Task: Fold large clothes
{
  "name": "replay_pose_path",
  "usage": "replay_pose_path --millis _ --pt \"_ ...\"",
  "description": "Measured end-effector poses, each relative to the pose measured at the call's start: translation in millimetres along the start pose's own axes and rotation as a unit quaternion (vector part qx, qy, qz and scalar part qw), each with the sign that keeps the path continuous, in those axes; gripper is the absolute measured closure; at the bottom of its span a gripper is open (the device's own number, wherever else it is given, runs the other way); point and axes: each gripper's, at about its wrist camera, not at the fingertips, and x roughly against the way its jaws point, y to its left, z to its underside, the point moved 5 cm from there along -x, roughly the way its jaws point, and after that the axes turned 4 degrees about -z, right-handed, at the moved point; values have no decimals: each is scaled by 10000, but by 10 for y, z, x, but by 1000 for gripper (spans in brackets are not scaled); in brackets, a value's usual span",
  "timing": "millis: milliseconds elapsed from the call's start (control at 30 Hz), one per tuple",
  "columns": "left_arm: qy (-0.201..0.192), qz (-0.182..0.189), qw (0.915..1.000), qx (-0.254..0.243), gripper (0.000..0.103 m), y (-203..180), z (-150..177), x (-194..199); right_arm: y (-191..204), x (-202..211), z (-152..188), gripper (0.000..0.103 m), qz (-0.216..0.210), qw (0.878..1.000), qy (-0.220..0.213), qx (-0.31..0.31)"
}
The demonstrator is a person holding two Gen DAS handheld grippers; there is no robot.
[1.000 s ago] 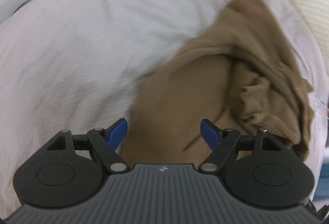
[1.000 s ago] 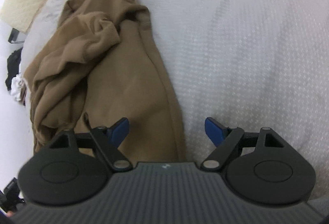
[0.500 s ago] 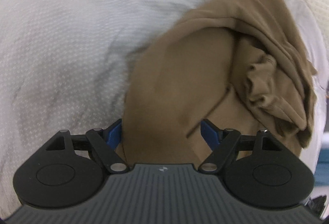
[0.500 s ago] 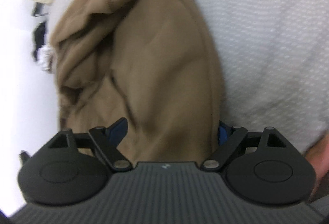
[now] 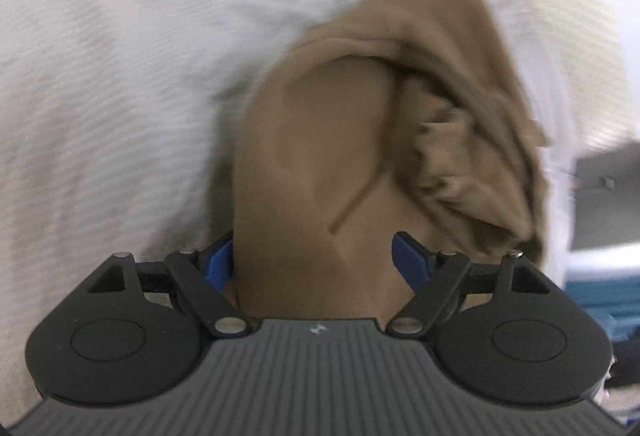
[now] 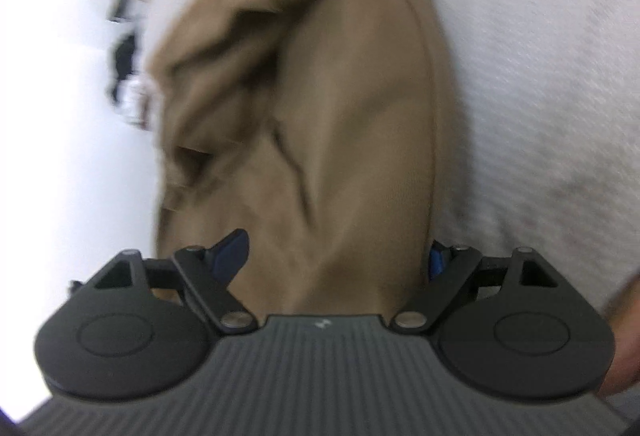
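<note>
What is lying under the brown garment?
The brown garment lies on a white textured bedcover, which shows all around it. Whatever is directly beneath the fabric is covered and cannot be seen.

a tan-brown garment point(image 5: 320, 155) lies crumpled on a white textured bed cover point(image 5: 120, 75), one broad smooth panel nearest the cameras, bunched folds heaped along its far side, one corner pointing away.

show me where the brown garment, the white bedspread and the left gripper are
brown garment point(image 5: 320, 163): left wrist view, on its smooth flat panel.
white bedspread point(image 5: 120, 75): left wrist view, on bare textured fabric.
left gripper point(image 5: 312, 260): left wrist view, midway between its blue fingertips.
</note>
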Motion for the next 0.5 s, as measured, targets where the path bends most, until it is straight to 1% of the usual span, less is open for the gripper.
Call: replay_pose_path --millis 33,100,133,200,233,267,333,400,433,467,500 --pt "55 -132 9999 2 19 21 -5 -1 -32 -41 11 17 143 9998 95 -54" --pt "214 -381 9989 -161 19 -16 -18 -34 -59 -116 71 17 350 9988 352 -20" --pt "335 -624 9971 -272 19 -49 -4 -61 -57 -141 124 18 522 9975 458 86" --pt "581 -1273 9892 -441 19 -99 30 -119 -19 -214 202 19 839 9937 677 313" --pt "689 -1488 9848 -571 19 -138 50 -133 -3 -223 228 19 957 9920 727 394" --pt "783 -1611 9808 -765 19 -194 76 -138 18 -226 247 20 1031 9906 763 472" --pt "904 -1747 9754 -998 19 -270 133 -112 28 -257 283 22 1101 9892 818 509" --pt "894 -1874 9714 -1152 19 -314 172 -50 54 -296 328 24 1167 9874 879 611" --pt "871 -1906 9706 -1180 21 -336 189 -37 74 -322 324 30 1156 9871 893 649" --pt "845 -1923 9702 -1209 24 -370 211 -38 97 -335 325 39 1101 9877 907 642" --pt "831 -1920 9697 -1264 26 -392 227 -9 130 -359 332 43 1062 9881 907 651"
